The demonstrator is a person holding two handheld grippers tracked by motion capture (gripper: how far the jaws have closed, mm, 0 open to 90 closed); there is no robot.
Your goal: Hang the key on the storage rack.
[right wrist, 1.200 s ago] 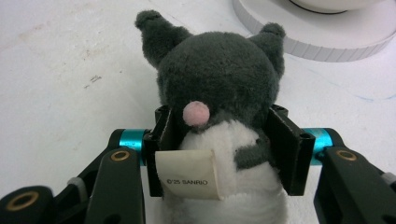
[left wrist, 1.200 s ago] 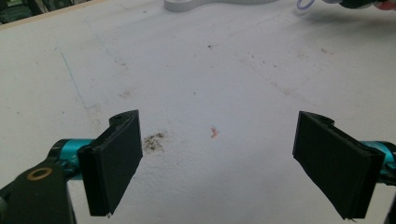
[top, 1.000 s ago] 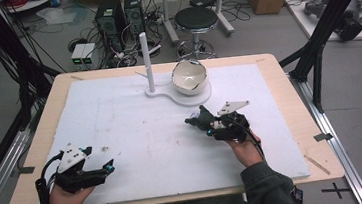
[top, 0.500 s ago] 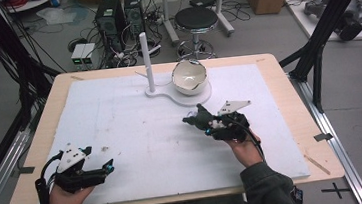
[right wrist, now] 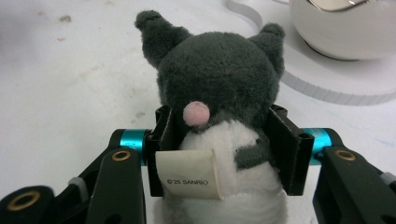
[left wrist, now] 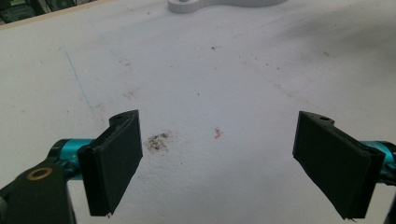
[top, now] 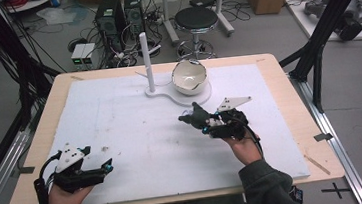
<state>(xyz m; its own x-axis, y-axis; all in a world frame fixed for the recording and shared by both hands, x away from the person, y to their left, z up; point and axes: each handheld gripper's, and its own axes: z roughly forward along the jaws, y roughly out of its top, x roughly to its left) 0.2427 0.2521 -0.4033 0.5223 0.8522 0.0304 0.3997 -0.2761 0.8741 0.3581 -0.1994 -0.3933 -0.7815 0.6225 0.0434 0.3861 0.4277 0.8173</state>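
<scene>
A: What lies around on the counter (top: pixel 287 79)?

B: A white mat (top: pixel 136 131) covers most of it. At upper centre of the high view stands a white base (top: pixel 180 93) with an upright post (top: pixel 147 60) and a white bowl (top: pixel 189 76) on it, just beyond the toy.

A: And the hands?

B: Right claw (top: pixel 194 118), centre-right, is clenched on a grey-and-white plush toy (right wrist: pixel 219 102), pointing towards the bowl. Left claw (top: pixel 106 165), lower left, lies low over the mat, released, jaws wide apart, with stains (left wrist: pixel 158 141) between them.
</scene>
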